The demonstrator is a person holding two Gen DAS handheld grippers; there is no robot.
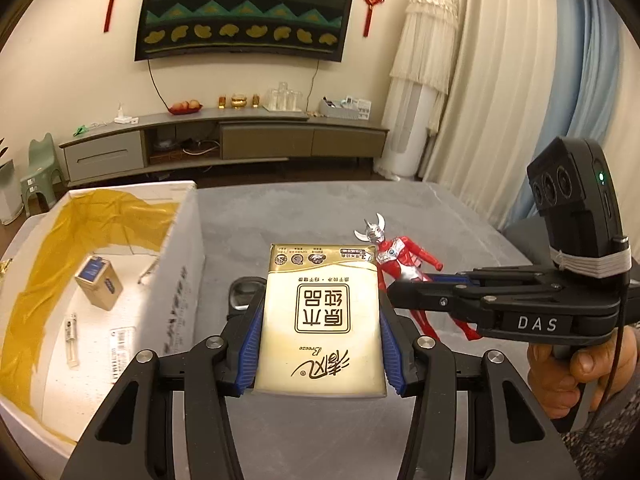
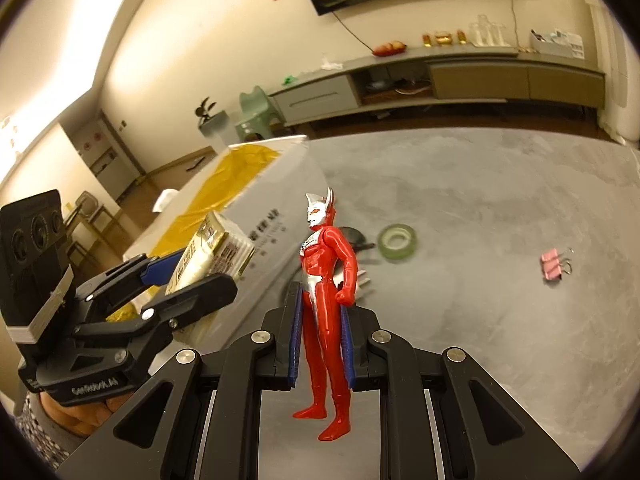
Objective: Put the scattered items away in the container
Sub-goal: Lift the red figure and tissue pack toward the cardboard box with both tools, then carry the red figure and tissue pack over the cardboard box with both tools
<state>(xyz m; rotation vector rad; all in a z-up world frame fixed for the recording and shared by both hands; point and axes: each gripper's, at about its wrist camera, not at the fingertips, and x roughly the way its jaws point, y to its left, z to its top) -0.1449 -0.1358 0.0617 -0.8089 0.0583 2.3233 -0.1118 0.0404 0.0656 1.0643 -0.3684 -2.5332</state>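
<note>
My left gripper (image 1: 320,320) is shut on a cream and gold tissue pack (image 1: 320,272), its blue pads pressing both long sides, held above the grey table just right of the box. The white box (image 1: 182,248) with yellow lining stands open at the left. My right gripper (image 2: 324,304) is shut on a red and silver toy figure (image 2: 328,264) around its waist and hips, lifted off the table. In the left wrist view the right gripper (image 1: 400,294) and the figure (image 1: 400,256) sit just right of the pack. The right wrist view shows the left gripper (image 2: 202,276) with the pack (image 2: 212,248) beside the box (image 2: 280,196).
Inside the box lie a small blue and tan carton (image 1: 98,282) and a thin pen-like item (image 1: 71,338). On the grey table (image 2: 480,200) sit a green tape roll (image 2: 398,242), a pink binder clip (image 2: 554,266) and a dark round object (image 1: 244,292). A hand (image 1: 560,372) holds the right gripper.
</note>
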